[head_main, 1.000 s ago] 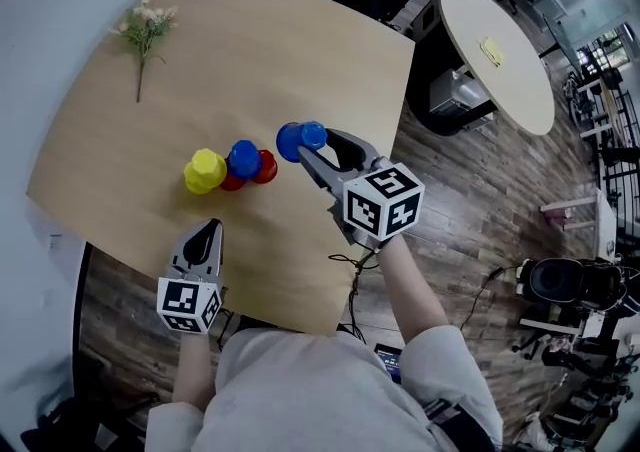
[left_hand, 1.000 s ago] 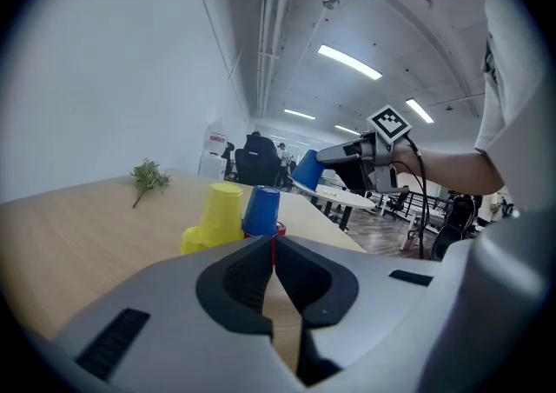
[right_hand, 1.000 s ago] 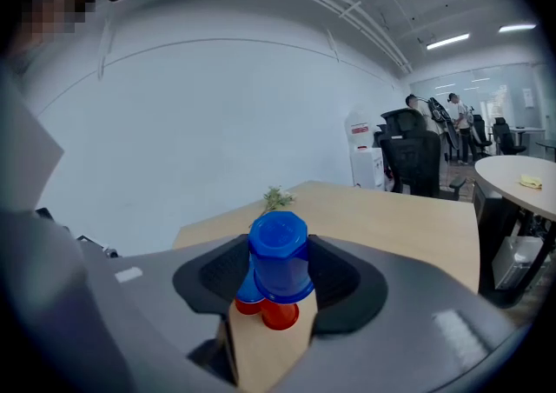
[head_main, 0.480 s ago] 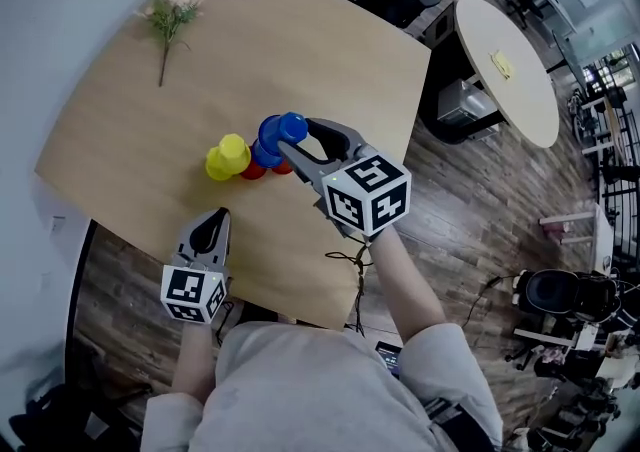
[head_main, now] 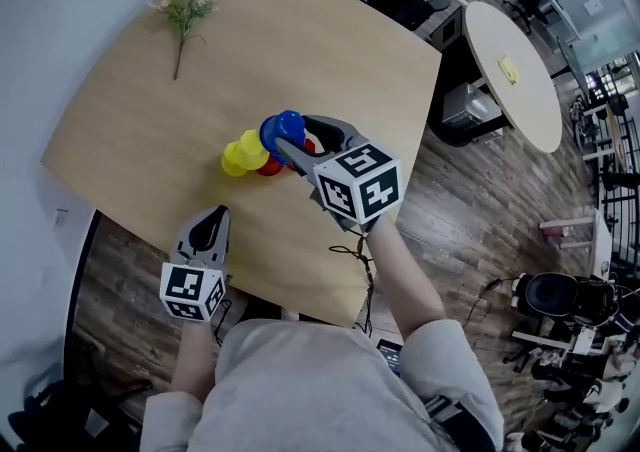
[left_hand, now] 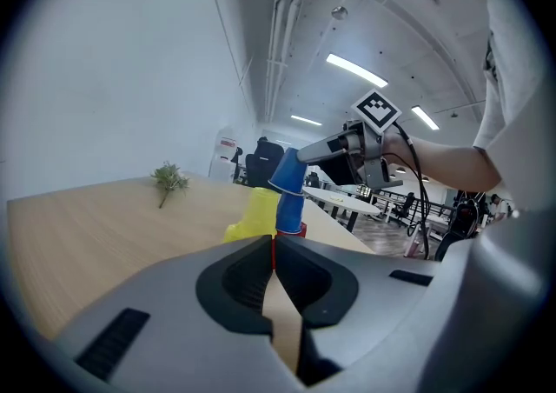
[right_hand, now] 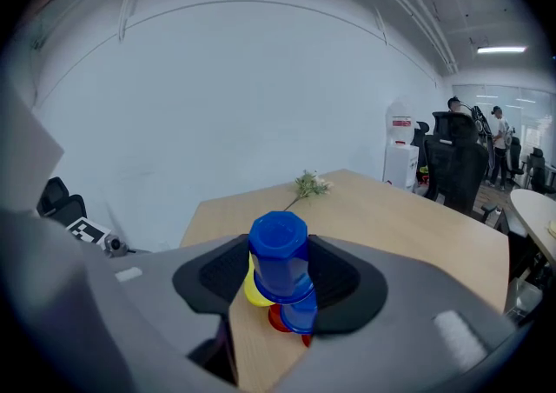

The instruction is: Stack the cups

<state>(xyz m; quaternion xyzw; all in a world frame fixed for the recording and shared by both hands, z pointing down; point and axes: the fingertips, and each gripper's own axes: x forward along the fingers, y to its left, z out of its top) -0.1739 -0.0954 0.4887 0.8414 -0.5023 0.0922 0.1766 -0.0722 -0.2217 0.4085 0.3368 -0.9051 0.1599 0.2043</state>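
A pale wooden table (head_main: 300, 50) is seen in an office room with a white wall (right_hand: 217, 96) and a dark plank floor (head_main: 480, 230); an oval table (head_main: 512, 65) stands well apart to the right. A flower sprig (head_main: 186, 2) lies near the far corner of the wooden table.

A cluster of cups is gathered near the table's middle. A blue cup (right_hand: 279, 254) is gripped at its sides between the widely spread jaws of the right gripper (right_hand: 278, 271), mouth down and closed base up, and is held over the cluster. Directly under it a second blue cup (left_hand: 290, 214) stands inverted, with red cups (head_main: 270, 168) at its foot; whether the two blue cups touch cannot be told. A yellow cup (head_main: 243, 152), also inverted, stands just beside them on the left. All cups are turned mouth down, so their insides are not shown.

The left gripper (head_main: 208, 232) is held above the near table edge, its jaws pressed together with nothing between them.
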